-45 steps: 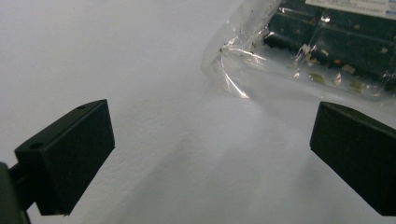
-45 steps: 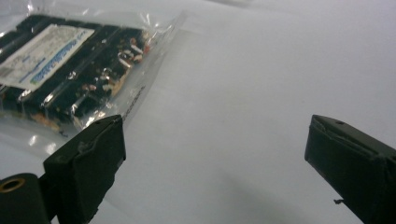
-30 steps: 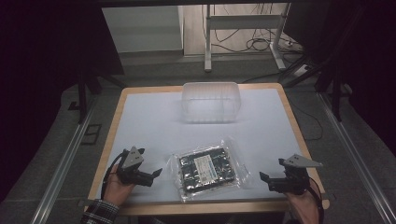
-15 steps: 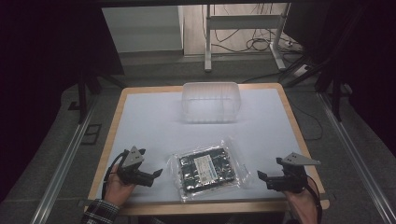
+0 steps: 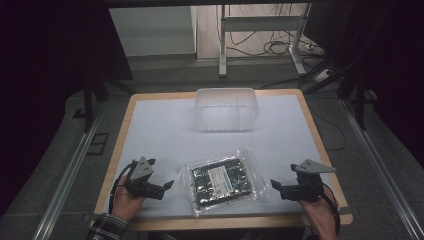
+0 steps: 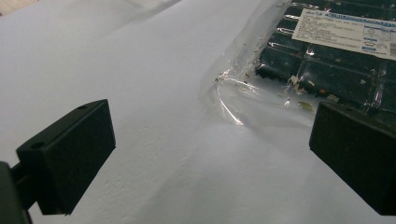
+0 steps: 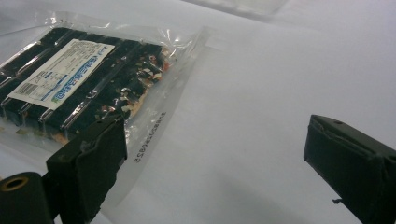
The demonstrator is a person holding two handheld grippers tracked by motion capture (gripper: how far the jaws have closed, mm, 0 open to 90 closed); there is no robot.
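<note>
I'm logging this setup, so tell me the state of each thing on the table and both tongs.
Sealed clear bag of dark food packs: lying flat, label up, untouched.
Clear plastic container: at the far edge, apparently empty.
Left tongs: open, beside the bag, holding nothing.
Right tongs: open, beside the bag, holding nothing.

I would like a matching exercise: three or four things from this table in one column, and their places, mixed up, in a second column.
Things:
1. clear plastic container
2. sealed clear bag of dark trays
3. left claw
4. right claw

Places:
A. near edge, beside the bag's left side
B. far middle of the table
C. near middle, between both claws
D. near edge, beside the bag's right side

Pairs: 1-B, 2-C, 3-A, 4-D
</note>
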